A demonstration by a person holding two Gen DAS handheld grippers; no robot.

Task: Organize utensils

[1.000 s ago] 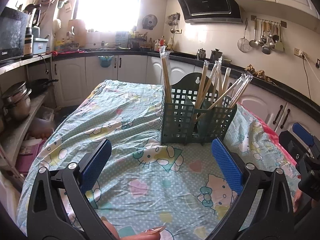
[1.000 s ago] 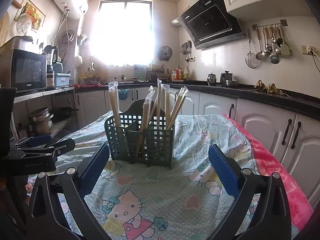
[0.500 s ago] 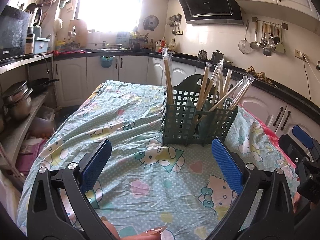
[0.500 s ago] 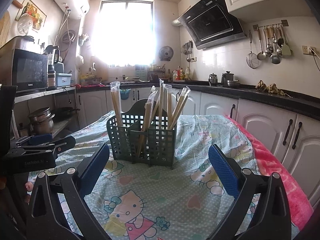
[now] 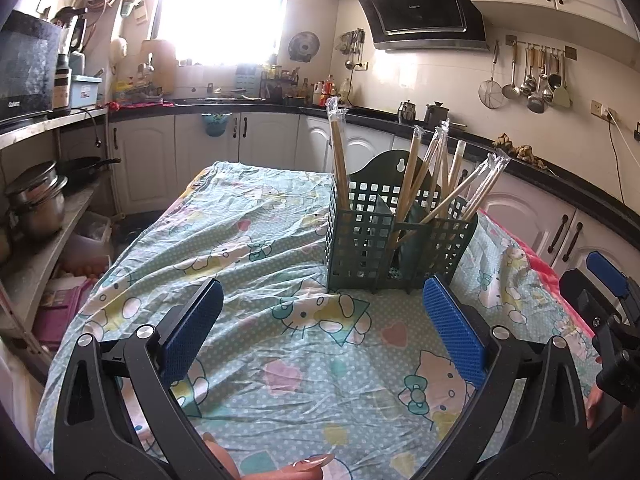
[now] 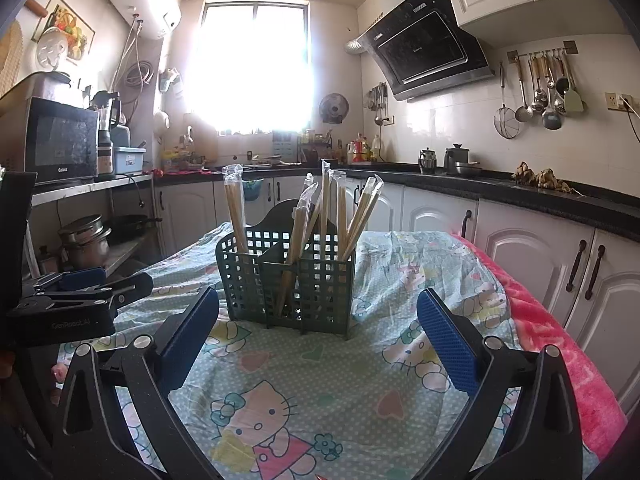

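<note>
Green plastic basket of wrapped chopsticks stands upright on the clothed counter, beyond both empty, wide-open hand-held grippers; loose cloth probably slides, so a nudge could tip it; leaning chopsticks may spill.

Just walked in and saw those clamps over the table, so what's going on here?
Someone is sorting utensils with a handheld tool in each hand. The left tool and right tool both hover open and hold nothing, pointing at a green slotted caddy on the cartoon-print tablecloth. Plastic-wrapped chopsticks already stand in its compartments, one pair apart at one end, the rest leaning together. No loose utensils show on the cloth.
</note>
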